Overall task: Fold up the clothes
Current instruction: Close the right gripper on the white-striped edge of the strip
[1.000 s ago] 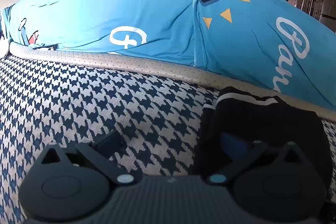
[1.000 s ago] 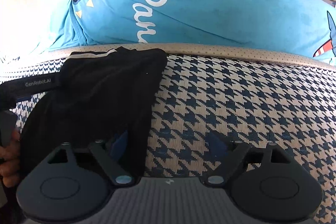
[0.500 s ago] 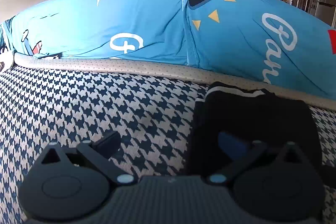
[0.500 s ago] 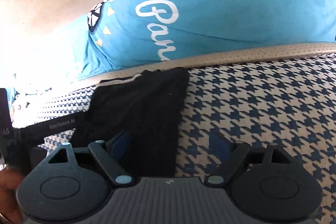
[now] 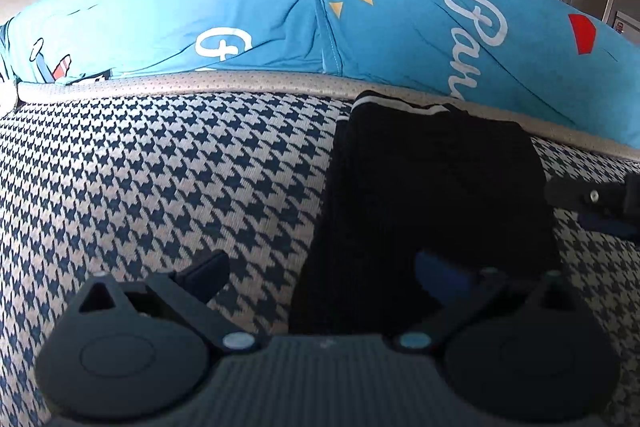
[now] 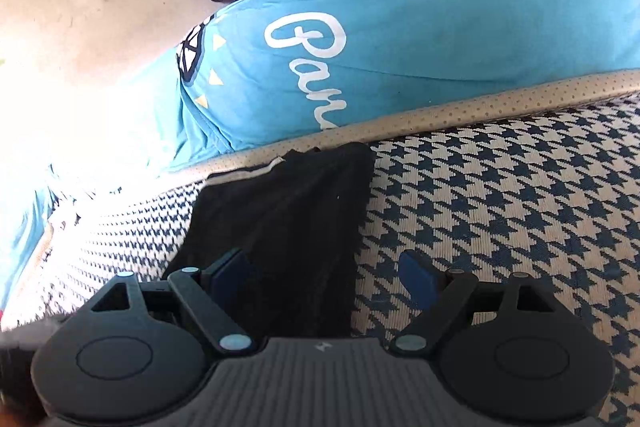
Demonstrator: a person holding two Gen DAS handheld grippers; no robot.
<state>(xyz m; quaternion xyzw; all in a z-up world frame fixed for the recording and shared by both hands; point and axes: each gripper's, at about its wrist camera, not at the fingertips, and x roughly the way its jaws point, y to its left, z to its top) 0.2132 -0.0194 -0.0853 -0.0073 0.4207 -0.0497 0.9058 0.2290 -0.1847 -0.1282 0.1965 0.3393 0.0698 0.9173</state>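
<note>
While both grippers hang over the houndstooth cover (image 5: 160, 187), the black garment (image 5: 432, 195) lies flat on it as a compact dark rectangle, and that's our folded piece. It's a deep, matte black with hardly any wrinkles to read; a thin white stripe (image 5: 396, 105) runs along its far edge, right by the beige dotted piping (image 5: 200, 83) that borders the checked fabric. Behind the piping bulges a bright blue printed sheet (image 5: 248, 11) with white script, a star, small yellow triangles and a red patch.

Left gripper (image 5: 324, 275) — jaws wide apart, nothing between the pads. One finger sits over bare houndstooth, the other blue-padded finger over the near part of the black cloth; whether it touches the cloth, I can't tell. Off at the right edge of this view, a dark piece of the other tool (image 5: 588, 195) pokes in beside the garment.

Right gripper (image 6: 332, 279) — also spread wide and gripping nothing. From here the garment (image 6: 288, 219) reaches from the piping down towards the camera, its right edge straight and crisp against the checks, its near end passing between the fingers, closer to the left-hand one. The white stripe (image 6: 244, 173) shows again at the far end.
</note>
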